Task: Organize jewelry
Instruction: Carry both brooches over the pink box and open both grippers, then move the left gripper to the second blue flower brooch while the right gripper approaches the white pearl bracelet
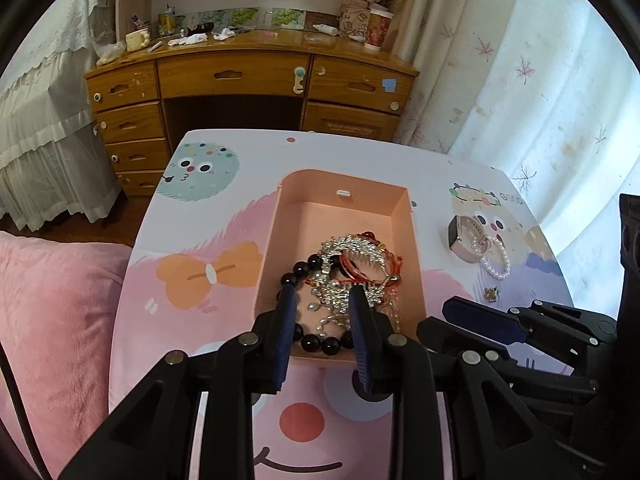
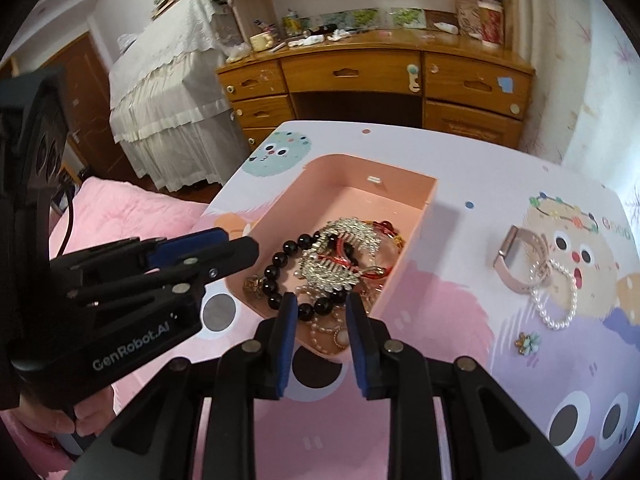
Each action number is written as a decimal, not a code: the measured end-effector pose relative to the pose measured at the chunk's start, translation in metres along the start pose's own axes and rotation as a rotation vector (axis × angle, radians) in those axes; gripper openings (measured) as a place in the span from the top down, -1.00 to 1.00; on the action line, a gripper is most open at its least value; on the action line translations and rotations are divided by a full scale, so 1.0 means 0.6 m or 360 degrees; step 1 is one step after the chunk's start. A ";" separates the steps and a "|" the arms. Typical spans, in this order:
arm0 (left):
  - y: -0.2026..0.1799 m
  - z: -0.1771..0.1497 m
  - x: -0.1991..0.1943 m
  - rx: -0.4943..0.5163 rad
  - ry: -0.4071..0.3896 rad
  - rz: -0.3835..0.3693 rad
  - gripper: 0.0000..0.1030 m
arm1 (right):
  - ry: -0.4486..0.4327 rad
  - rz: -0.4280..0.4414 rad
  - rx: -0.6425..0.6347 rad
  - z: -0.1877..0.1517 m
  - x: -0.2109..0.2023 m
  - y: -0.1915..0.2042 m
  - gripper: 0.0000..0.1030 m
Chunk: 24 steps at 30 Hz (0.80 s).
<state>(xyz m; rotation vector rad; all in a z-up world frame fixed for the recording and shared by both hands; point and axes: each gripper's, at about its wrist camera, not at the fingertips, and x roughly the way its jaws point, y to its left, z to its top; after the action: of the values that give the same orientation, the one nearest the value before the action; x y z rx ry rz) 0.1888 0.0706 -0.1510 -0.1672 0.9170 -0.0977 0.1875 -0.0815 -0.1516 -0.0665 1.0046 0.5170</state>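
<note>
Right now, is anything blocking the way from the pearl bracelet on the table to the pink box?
Nothing visible blocks it. The pearl bracelet lies on the table, looped with the pink watch band, right of the pink box. Between them is only bare tabletop, though the box's side wall must be cleared. The box's far half looks free.

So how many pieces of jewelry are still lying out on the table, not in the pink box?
3: a rose-gold watch band, a pearl bracelet touching it, and a small flower brooch nearer the camera. More could be hidden behind the grippers.
</note>
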 end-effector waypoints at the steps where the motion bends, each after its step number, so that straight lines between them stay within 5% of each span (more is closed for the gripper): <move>1: -0.002 0.001 0.000 -0.0002 0.0001 -0.0003 0.49 | 0.0005 -0.0004 0.0024 -0.001 -0.001 -0.008 0.51; 5: -0.015 0.001 0.004 -0.0014 0.0011 -0.0007 0.32 | 0.0034 0.0002 0.0117 -0.010 -0.004 -0.036 0.51; 12: -0.056 -0.008 0.003 0.0001 -0.0014 -0.0004 0.31 | 0.0115 0.0065 0.0367 -0.030 -0.010 -0.102 0.51; 24: -0.176 -0.051 0.010 0.0123 -0.0017 -0.0090 0.31 | 0.0193 -0.0220 0.0401 -0.026 -0.037 -0.246 0.51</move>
<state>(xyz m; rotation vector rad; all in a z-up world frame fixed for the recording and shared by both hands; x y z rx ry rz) 0.1667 -0.0375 -0.1542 -0.1220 0.8963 -0.1841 0.2315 -0.2241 -0.1685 0.0581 1.1679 0.2593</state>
